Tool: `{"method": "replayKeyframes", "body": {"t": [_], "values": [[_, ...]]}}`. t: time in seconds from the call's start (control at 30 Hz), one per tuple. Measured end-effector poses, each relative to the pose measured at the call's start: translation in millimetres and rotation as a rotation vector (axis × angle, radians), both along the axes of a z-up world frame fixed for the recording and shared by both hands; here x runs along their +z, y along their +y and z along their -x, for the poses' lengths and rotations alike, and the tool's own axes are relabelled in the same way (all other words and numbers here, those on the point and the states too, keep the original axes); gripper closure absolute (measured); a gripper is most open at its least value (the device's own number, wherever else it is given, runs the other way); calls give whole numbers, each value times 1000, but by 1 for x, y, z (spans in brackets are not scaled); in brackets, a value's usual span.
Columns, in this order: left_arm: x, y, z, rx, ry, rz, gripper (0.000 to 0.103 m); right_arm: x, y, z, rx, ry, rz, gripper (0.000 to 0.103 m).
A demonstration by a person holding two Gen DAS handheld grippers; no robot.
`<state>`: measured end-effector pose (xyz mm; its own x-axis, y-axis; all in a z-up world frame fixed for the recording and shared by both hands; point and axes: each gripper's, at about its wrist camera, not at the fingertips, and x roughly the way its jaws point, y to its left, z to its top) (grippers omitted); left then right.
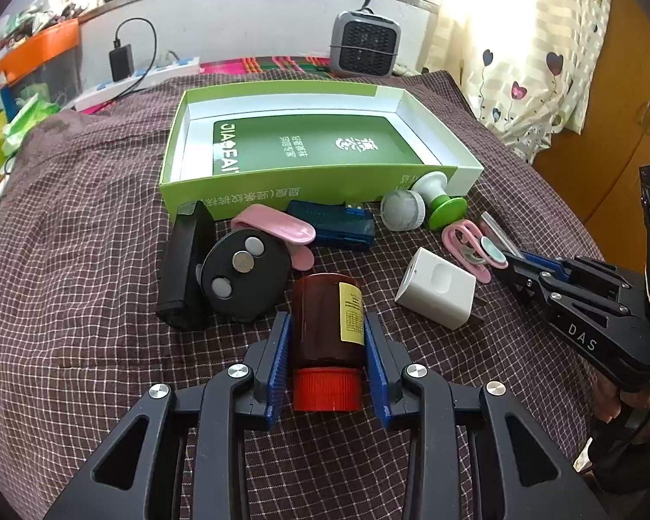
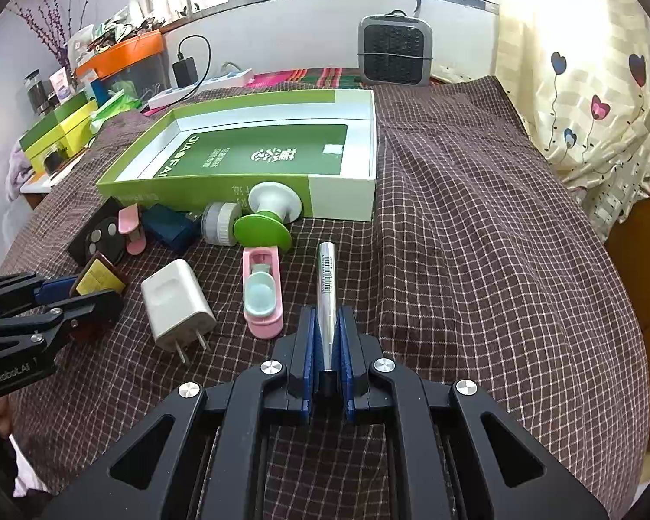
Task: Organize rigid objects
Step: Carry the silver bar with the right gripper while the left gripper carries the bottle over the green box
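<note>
Gripping two items on the checked cloth in front of my green box (image 1: 255, 199).
My left gripper (image 1: 327, 325) clamps the brown bottle (image 1: 325, 316); my right gripper (image 2: 326, 325) is closed on the silver tube (image 2: 326, 286).

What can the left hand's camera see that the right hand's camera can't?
Only the left camera shows the bottle's red cap and the wooden cupboard. Only the right camera shows the whole silver tube, the charger's prongs and the yellow-green boxes. Both show the green box, white charger, fan, and each gripper shut: left gripper on the bottle, right gripper on the tube.
</note>
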<state>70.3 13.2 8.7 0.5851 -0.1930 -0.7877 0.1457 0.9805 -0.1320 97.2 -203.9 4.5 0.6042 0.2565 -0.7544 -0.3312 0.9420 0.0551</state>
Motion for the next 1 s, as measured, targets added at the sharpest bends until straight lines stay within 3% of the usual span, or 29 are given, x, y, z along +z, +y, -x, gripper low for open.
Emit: {"method": "replayKeyframes", "body": {"t": [0.27, 0.57, 1.0], "values": [[5, 4, -2, 4, 7, 19, 73, 5, -2, 1, -12, -1, -18, 92], [32, 8, -5, -6, -35, 45, 73, 25, -1, 1, 2, -26, -44, 92], [54, 19, -54, 6, -64, 42, 73, 52, 13, -31, 26, -50, -46, 92]]}}
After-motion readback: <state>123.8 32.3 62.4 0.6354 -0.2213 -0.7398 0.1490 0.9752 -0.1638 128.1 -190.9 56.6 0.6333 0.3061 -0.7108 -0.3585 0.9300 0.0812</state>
